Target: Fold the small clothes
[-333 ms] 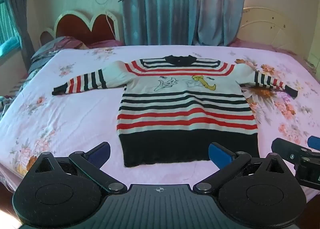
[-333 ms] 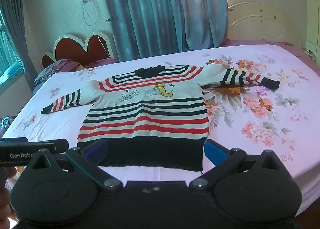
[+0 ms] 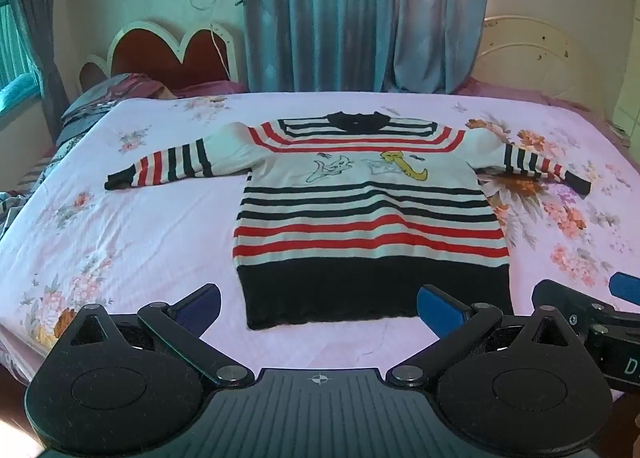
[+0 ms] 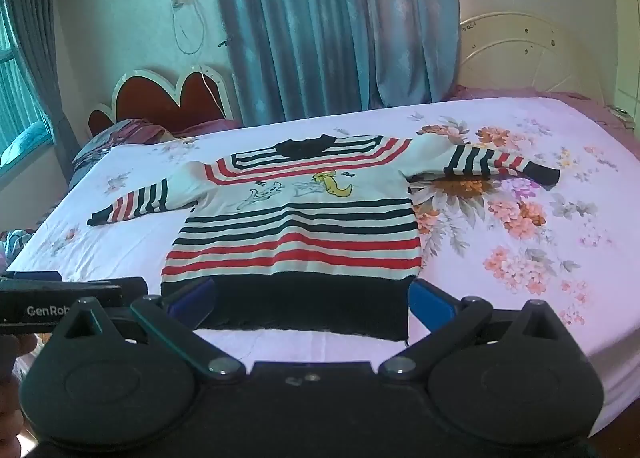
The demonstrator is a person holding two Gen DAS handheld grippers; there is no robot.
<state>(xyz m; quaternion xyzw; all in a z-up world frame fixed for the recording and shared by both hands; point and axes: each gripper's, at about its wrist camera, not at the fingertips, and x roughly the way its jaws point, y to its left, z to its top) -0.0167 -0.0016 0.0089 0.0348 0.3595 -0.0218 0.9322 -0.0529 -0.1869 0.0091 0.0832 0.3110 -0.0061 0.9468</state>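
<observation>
Lying flat on bed (image 3: pixel 120 242), striped sweater (image 3: pixel 368 218) ahead of left gripper (image 3: pixel 318 308), right gripper (image 4: pixel 310 300); both spread wide, empty.

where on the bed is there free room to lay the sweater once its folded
Free: the wide stretch of sheet below the left sleeve, and the flowered stretch right of the sweater under its right sleeve. Crowded: the bedding pile by the headboard. Both the left gripper and right gripper are open and hold nothing.
</observation>
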